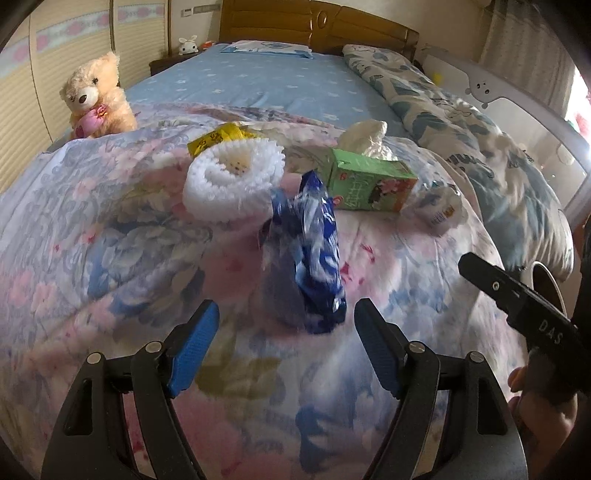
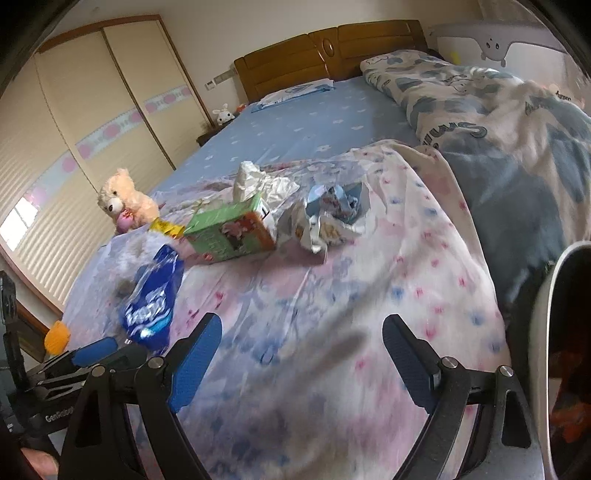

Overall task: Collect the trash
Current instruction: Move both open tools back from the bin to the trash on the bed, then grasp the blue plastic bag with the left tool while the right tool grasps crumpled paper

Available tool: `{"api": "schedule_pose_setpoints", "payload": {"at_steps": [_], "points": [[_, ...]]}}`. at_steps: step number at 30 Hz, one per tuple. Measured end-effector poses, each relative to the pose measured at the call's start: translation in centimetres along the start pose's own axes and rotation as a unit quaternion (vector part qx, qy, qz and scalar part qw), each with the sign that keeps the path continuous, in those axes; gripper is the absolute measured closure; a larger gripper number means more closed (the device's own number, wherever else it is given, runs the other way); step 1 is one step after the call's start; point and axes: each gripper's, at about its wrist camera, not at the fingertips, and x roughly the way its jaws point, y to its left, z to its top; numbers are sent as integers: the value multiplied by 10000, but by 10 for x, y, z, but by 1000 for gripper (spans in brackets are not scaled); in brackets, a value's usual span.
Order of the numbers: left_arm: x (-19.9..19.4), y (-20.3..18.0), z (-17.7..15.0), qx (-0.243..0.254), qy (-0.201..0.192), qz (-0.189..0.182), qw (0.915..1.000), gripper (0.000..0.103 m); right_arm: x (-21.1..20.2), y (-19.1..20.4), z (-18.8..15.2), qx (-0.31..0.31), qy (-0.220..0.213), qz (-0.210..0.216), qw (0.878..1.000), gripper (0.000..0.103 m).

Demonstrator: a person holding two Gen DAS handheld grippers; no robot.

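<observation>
While both wrist cameras are looking down along their fingers onto a bed, the left gripper (image 1: pixel 286 345) is hovering with its blue pads spread wide and nothing between them; its jaws are holding nothing, and the blue snack wrapper (image 1: pixel 314 254) is lying crumpled on the floral quilt (image 1: pixel 110 258) just beyond the fingertips, at twelve o'clock from them; the right gripper (image 2: pixel 301 350) is likewise standing wide open and empty over bare quilt, its black body also showing at three o'clock in the left wrist view. Beyond the wrapper, at eleven o'clock, a white ring of foam netting (image 1: pixel 231 181) is resting on the quilt, with a yellow wrapper (image 1: pixel 218 138) just behind it; at one o'clock a green carton (image 1: pixel 371 184) is lying on its side, a small crushed white cup (image 1: pixel 439 214) just beside it at its three o'clock; in the right wrist view a crumpled pale-blue wrapper (image 2: pixel 332 214) is lying at the carton's three o'clock. A crumpled white tissue (image 1: pixel 364 138) is sitting behind the carton; farther off, a teddy bear (image 1: pixel 98 99) is sitting at ten o'clock; a wooden headboard (image 1: pixel 317 29) is closing the far end.
</observation>
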Motion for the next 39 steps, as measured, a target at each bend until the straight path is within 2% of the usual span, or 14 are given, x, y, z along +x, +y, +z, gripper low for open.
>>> {"api": "schedule_pose_setpoints", "payload": {"at_steps": [13,16,17,18,19,20,24,25,26,32,39], "points": [[24,-10,24,42,19,100,9999,27,45,-6,42,-25,18,-236,9997,14],[29,-12,22,102,71,102,9999,45,53,-5,48,-39,35,-289,9996,17],[32,-11,21,104,116,73,9999,55,54,-4,49,-66,31,-312,9995,27],[33,-11,20,96,127,58,9999,55,56,-4,50,-92,42,-337,9994,46],[32,-10,20,93,94,47,9999,56,59,-4,51,-91,110,-370,9992,54],[30,-10,19,100,71,40,9999,58,60,-5,51,-67,148,-352,9992,56],[25,-13,16,141,27,-43,9999,65,49,-5,48,-174,-18,-323,9993,77],[23,-14,15,146,28,-73,9999,65,44,-4,45,-214,-24,-323,9992,79],[22,-15,14,149,31,-112,9998,66,41,-4,43,-210,-24,-288,9994,88],[8,-30,4,339,-24,-316,9989,68,11,-6,23,-92,-90,-70,9999,93],[-10,-48,-9,571,-94,-436,9974,68,-27,-10,-3,60,-199,109,9997,94]]}}
